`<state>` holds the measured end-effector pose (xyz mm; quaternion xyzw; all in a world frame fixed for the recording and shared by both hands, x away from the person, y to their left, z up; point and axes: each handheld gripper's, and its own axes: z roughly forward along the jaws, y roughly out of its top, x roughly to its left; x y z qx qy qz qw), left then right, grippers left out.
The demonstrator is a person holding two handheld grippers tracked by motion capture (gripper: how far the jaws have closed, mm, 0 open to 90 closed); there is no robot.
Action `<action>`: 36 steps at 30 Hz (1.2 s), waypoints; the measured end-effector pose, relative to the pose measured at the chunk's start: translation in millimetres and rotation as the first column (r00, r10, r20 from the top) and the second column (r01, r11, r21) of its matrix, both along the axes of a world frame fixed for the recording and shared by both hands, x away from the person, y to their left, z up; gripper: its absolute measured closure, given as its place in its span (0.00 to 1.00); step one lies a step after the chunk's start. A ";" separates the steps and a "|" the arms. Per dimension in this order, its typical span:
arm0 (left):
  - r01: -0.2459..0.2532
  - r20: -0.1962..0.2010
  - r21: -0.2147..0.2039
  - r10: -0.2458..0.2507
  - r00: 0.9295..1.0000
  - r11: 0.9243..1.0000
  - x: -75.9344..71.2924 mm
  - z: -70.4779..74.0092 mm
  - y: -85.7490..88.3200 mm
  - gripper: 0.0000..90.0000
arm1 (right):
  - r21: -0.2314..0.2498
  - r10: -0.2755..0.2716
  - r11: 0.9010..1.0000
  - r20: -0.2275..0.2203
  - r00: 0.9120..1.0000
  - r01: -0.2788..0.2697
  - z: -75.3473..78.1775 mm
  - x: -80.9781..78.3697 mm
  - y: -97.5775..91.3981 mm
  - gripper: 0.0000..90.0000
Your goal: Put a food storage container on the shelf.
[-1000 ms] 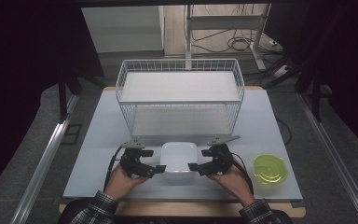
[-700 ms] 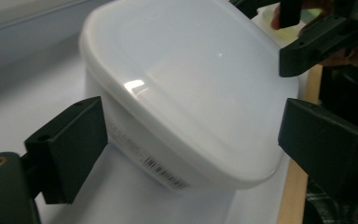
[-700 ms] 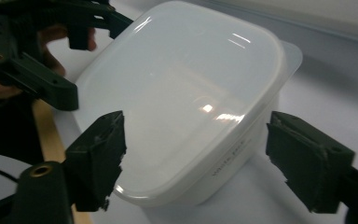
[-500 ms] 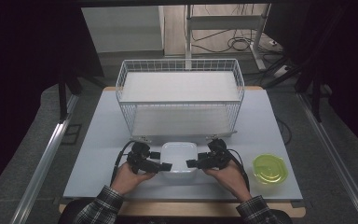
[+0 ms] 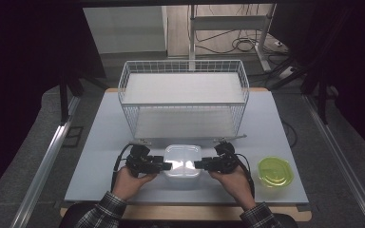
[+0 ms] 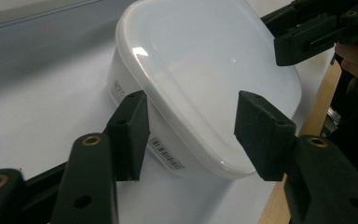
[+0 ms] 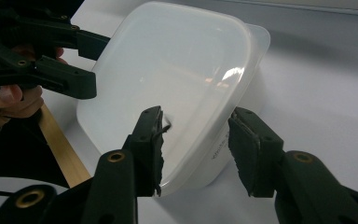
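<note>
both claws have just been closing in on the white box (image 5: pixel 182 160) on the counter (image 5: pixel 100 142): left claw (image 6: pixel 191 135) and right claw (image 7: pixel 198 149) each straddle a rim, not quite pinching, likely to lift it level.

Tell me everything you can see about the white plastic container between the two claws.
The white container is a translucent, milky plastic tub with rounded corners and a flat lid on top, small printed labels on its side wall. It sits upright on the pale table, near the front edge, just before the wire basket. The left claw and right claw have just been closing on its opposite ends, jaws astride rim and wall; firm contact is unclear.
</note>
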<state>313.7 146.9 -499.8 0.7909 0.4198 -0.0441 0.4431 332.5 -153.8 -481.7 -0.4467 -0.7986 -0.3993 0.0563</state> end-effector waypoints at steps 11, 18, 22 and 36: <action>-0.049 0.026 0.017 0.049 0.998 0.999 -7.8 4.6 -0.5 0.60 | 0.022 -0.032 0.999 0.011 0.999 0.032 2.6 -5.3 -2.1 0.72; -0.076 0.048 0.008 0.076 0.996 0.997 -10.8 5.6 1.0 0.66 | 0.032 -0.050 0.998 0.029 0.998 0.049 3.5 -6.9 -2.3 0.76; -0.090 0.053 -0.006 0.090 0.994 0.996 -12.4 4.9 1.7 0.67 | 0.035 -0.059 0.998 0.040 0.997 0.057 4.1 -7.8 -1.9 0.77; -0.141 0.077 -0.022 0.142 0.987 0.990 -14.6 5.2 2.6 0.75 | 0.054 -0.080 0.996 0.088 0.993 0.076 8.0 -8.9 -2.2 0.82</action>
